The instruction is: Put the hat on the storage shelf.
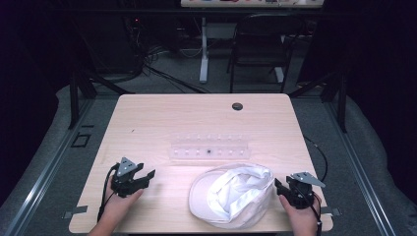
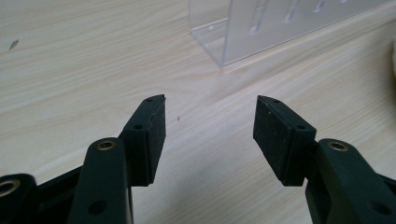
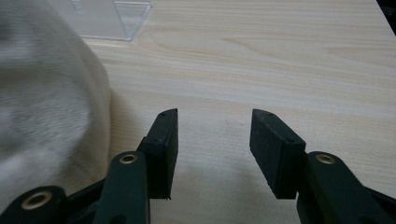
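Note:
A white cap (image 1: 233, 194) lies upside down near the table's front edge, right of centre. Behind it stands a clear acrylic rack (image 1: 209, 147) with a row of small slots. My left gripper (image 1: 144, 175) rests on the table at the front left, open, nothing between its jaws; in its own view (image 2: 211, 100) it faces the rack's corner (image 2: 261, 23). My right gripper (image 1: 279, 187) sits just right of the cap, open and holding nothing. In its own view (image 3: 215, 112) the cap's fabric (image 3: 42, 107) lies beside its left jaw, and whether they touch is unclear.
The light wooden table (image 1: 162, 118) has a dark cable hole (image 1: 237, 106) near its far edge. Beyond the table stand a black chair (image 1: 260, 44) and a white desk leg (image 1: 203, 54), with cables on the floor. A cable (image 1: 319, 152) hangs off the table's right edge.

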Tool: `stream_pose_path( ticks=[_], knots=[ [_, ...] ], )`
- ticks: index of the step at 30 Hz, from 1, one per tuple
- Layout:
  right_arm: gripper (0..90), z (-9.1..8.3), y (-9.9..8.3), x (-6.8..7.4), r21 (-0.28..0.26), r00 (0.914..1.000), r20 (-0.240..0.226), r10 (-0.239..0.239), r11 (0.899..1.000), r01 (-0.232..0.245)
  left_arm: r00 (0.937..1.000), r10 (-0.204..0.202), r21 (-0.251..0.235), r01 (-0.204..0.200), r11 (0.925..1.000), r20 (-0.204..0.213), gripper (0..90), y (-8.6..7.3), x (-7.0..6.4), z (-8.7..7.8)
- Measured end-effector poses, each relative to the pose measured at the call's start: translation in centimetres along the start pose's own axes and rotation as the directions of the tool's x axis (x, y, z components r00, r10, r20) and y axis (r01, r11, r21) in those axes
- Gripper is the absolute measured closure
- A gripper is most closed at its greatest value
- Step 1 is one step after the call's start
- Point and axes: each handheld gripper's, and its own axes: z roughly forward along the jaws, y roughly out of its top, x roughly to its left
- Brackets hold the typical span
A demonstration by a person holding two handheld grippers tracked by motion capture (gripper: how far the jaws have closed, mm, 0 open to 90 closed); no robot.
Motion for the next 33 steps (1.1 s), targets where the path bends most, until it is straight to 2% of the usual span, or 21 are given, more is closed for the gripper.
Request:
stream_pose_path(
  ticks=[3, 4, 9, 11, 15, 16, 21, 26, 27, 30, 32, 33],
  knots=[
    [53.1, -0.4, 0.1, 0.2, 0.006, 0.9998, -0.016, -0.009, 1.0, 0.009, 0.9999, 0.009, -0.005, -0.009, 0.9999, 0.01, 44.4, 0.2, -0.5, 0.1],
    [53.8, -0.7, 0.3, 0.5, 0.022, 0.9991, -0.038, -0.017, 1.0, 0.018, 0.9995, 0.016, -0.009, -0.016, 0.9998, 0.028, 44.4, 0.4, -0.9, 0.2],
    [54.4, -1.5, 0.6, 0.8, 0.021, 0.9983, -0.058, -0.01, 1.0, 0.012, 0.9976, 0.038, -0.015, -0.037, 0.9992, 0.059, 44.5, 0.7, -1.9, 0.3],
    [56.1, -2.4, 1.2, 1.1, 0.021, 0.9955, -0.094, -0.003, 1.0, 0.005, 0.9957, 0.052, -0.014, -0.051, 0.9986, 0.077, 44.9, 0.9, -2.6, 0.3],
    [56.8, -3.1, 2.0, 1.4, 0.038, 0.9948, -0.1, -0.017, 0.999, 0.021, 0.9923, 0.069, -0.007, -0.068, 0.9976, 0.103, 46.3, 1.1, -3.3, 0.4],
    [56.8, -3.6, 2.7, 1.5, 0.045, 0.991, -0.133, -0.007, 0.999, 0.013, 0.9903, 0.086, -0.004, -0.087, 0.9962, 0.109, 46.3, 1.2, -3.8, 0.5],
    [56.9, -4.4, 4.5, 1.5, 0.088, 0.9842, -0.177, 0.007, 0.996, 0.008, 0.9863, 0.102, -0.001, -0.103, 0.9947, 0.13, 46.7, 1.3, -4.7, 0.8],
    [56.7, -4.9, 6.1, 1.6, 0.09, 0.9859, -0.166, -0.017, 0.995, 0.032, 0.9824, 0.119, 0.004, -0.121, 0.9927, 0.144, 47.2, 1.4, -5.3, 1.1],
    [56.9, -5.2, 6.9, 1.6, 0.088, 0.9845, -0.175, -0.011, 0.996, 0.026, 0.9809, 0.129, 0.011, -0.132, 0.9912, 0.146, 47.2, 1.4, -5.5, 1.2],
    [58.0, -5.5, 7.7, 1.7, 0.107, 0.979, -0.204, 0.004, 0.994, 0.018, 0.9789, 0.136, 0.016, -0.14, 0.99, 0.152, 47.2, 1.3, -5.7, 1.2],
    [58.0, -5.5, 7.9, 1.8, 0.116, 0.979, -0.204, 0.002, 0.993, 0.022, 0.9786, 0.138, 0.018, -0.143, 0.9896, 0.152, 47.2, 1.2, -5.7, 1.2],
    [56.9, -5.7, 8.4, 2.1, 0.123, 0.9762, -0.217, -0.01, 0.992, 0.037, 0.9786, 0.139, 0.019, -0.143, 0.9895, 0.152, 47.2, 1.2, -5.6, 1.2]
  ],
)
